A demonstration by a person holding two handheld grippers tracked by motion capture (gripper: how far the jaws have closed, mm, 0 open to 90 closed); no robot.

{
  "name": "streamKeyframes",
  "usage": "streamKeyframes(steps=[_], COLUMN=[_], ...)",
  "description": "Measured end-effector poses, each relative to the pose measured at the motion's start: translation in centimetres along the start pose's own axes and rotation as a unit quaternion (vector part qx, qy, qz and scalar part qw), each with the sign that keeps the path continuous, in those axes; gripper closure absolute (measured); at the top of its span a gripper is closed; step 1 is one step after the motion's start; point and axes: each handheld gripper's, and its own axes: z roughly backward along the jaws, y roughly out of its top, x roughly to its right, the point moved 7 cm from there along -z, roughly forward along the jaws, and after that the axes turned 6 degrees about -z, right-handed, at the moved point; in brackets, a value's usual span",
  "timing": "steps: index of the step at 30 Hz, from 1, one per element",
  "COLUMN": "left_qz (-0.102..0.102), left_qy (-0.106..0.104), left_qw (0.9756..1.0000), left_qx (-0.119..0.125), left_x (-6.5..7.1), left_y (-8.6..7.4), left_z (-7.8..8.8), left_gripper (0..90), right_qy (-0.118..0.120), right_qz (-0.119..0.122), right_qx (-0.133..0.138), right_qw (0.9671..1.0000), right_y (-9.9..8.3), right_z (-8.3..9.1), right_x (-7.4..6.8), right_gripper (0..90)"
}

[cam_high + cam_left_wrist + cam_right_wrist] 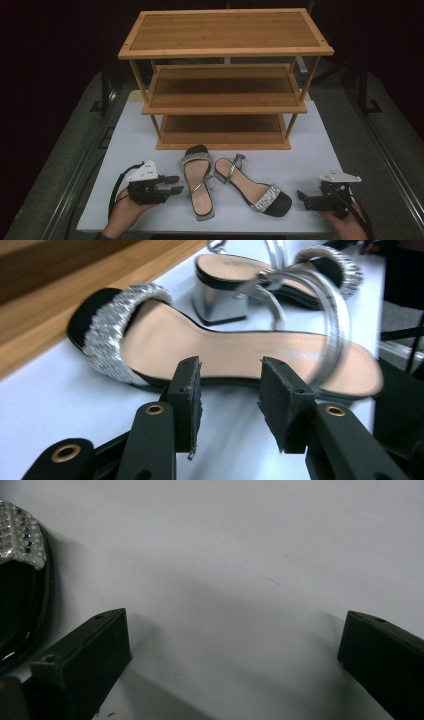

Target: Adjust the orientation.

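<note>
Two black sandals with glittering silver straps lie on the white table (135,145) in front of a shelf rack. The left sandal (197,182) (225,347) points its toe toward the rack. The right sandal (252,187) (235,270) lies slanted, toe toward the near right, with a silver block heel. My left gripper (175,184) (230,385) is open just left of the left sandal, jaws aimed at its side with nothing between them. My right gripper (301,197) (235,635) stands wide open over bare table, just right of the right sandal's toe (20,545).
A three-tier bamboo shelf rack (225,50) stands at the back of the table, with nothing on its shelves. Its bottom shelf (222,131) sits just behind the sandals. The table's near edge runs close under both hands. Dark floor surrounds the table.
</note>
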Motion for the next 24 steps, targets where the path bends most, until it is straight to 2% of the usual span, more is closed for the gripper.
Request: streamKeyframes(steps=[3, 7, 14, 18, 19, 22, 24], left_qz=[-0.002, -0.004, -0.01, -0.014, -0.017, -0.025, -0.023], left_qy=[-0.011, -0.017, -0.035, -0.04, -0.034, -0.015, -0.01], left_qw=[0.9999, 0.9998, 0.9993, 0.9991, 0.9993, 0.9996, 0.9997], left_qx=[0.001, 0.004, 0.004, 0.005, 0.006, 0.003, 0.001], left_x=[1.3, 2.2, 3.0, 3.1, 3.1, 2.7, 2.6], left_y=[-0.7, -1.1, -0.9, -0.7, -0.6, -0.3, -0.4], left_z=[0.3, 0.0, -1.1, -1.6, -1.7, -1.1, -0.8], left_gripper=[57.9, 54.5, 55.0, 65.8, 65.8, 80.7, 81.5], right_qy=[0.0, 0.0, 0.0, 0.0, 0.0, 0.0, 0.0], right_qz=[0.0, 0.0, 0.0, 0.0, 0.0, -0.001, -0.001], right_qx=[0.0, 0.0, 0.0, 0.0, 0.0, 0.0, 0.0], right_qw=[1.0, 1.0, 1.0, 1.0, 1.0, 1.0, 1.0], right_y=[0.0, 0.0, 0.0, 0.0, 0.0, 0.0, 0.0], right_z=[0.0, 0.0, 0.0, 0.0, 0.0, 0.0, 0.0], right_x=[0.0, 0.0, 0.0, 0.0, 0.0, 0.0, 0.0], right_gripper=[0.0, 0.0, 0.0, 0.0, 0.0, 0.0, 0.0])
